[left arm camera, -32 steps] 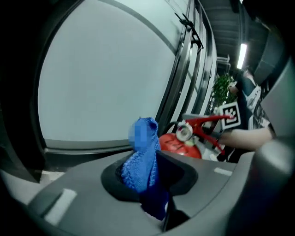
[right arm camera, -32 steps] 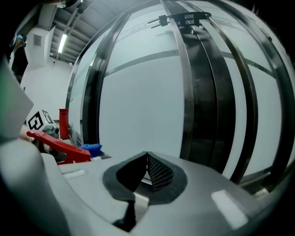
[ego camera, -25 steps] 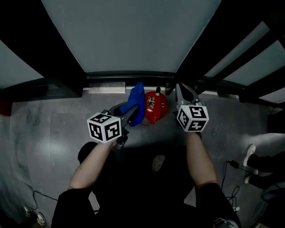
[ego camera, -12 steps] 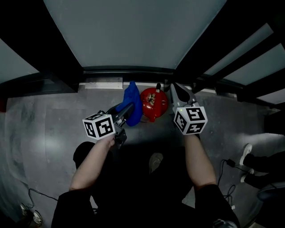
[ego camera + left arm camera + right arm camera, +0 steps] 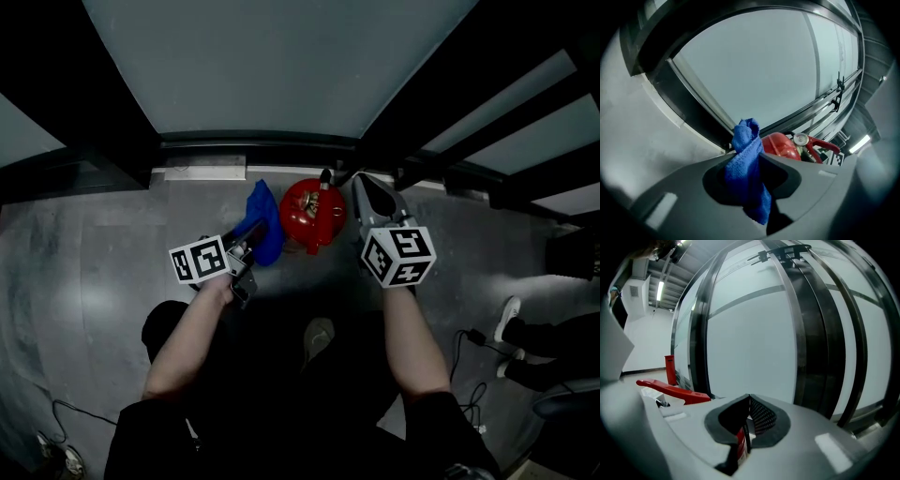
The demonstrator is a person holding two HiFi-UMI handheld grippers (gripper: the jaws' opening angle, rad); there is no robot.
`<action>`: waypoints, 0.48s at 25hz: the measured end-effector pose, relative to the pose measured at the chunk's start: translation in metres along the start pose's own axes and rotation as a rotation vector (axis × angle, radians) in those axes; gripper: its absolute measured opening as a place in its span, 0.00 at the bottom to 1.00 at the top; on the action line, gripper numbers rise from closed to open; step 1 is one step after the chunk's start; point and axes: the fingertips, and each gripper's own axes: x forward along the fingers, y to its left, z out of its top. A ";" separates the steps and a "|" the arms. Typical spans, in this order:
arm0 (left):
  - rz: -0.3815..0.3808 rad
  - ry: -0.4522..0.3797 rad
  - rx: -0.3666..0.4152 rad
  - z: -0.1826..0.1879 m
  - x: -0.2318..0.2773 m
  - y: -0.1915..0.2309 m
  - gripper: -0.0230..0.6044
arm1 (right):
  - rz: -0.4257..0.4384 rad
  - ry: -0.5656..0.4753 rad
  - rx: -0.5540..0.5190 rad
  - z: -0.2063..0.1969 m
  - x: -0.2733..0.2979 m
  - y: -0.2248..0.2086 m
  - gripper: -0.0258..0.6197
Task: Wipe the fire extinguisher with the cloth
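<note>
A red fire extinguisher (image 5: 309,214) stands on the grey floor at the foot of a glass wall. My left gripper (image 5: 251,234) is on its left, shut on a blue cloth (image 5: 261,220) that bunches against the extinguisher's left side. In the left gripper view the cloth (image 5: 747,178) hangs between the jaws, and behind it are the red body (image 5: 780,145), the gauge (image 5: 801,139) and the lever. My right gripper (image 5: 359,187) sits close by the extinguisher's right side, jaws shut. In its own view the red lever (image 5: 670,390) lies to the left and a strip of red body (image 5: 740,446) shows below the shut jaws (image 5: 749,401).
The frosted glass wall (image 5: 272,66) with black frames and a low sill (image 5: 206,172) runs right behind the extinguisher. Another person's shoes (image 5: 511,323) and cables (image 5: 473,342) lie at the right. A red post (image 5: 669,369) stands far off along the wall.
My left gripper has drawn back toward me and leftward, taking the cloth along the extinguisher's left side. The right gripper has kept its place beside the extinguisher.
</note>
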 end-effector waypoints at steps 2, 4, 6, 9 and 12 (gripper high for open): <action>0.004 0.008 -0.027 -0.006 0.003 0.009 0.19 | 0.003 0.001 0.000 0.000 -0.001 0.001 0.04; -0.008 0.000 -0.070 -0.008 0.006 0.017 0.19 | 0.003 -0.001 0.001 0.000 -0.002 0.000 0.04; -0.002 0.001 -0.086 -0.010 0.010 0.027 0.19 | -0.001 -0.003 0.006 0.000 -0.002 -0.002 0.04; 0.032 0.032 -0.071 -0.017 0.015 0.044 0.19 | -0.004 0.003 0.015 -0.003 -0.002 -0.003 0.04; 0.064 0.058 -0.057 -0.024 0.021 0.062 0.19 | 0.004 0.008 -0.005 -0.005 -0.001 0.001 0.04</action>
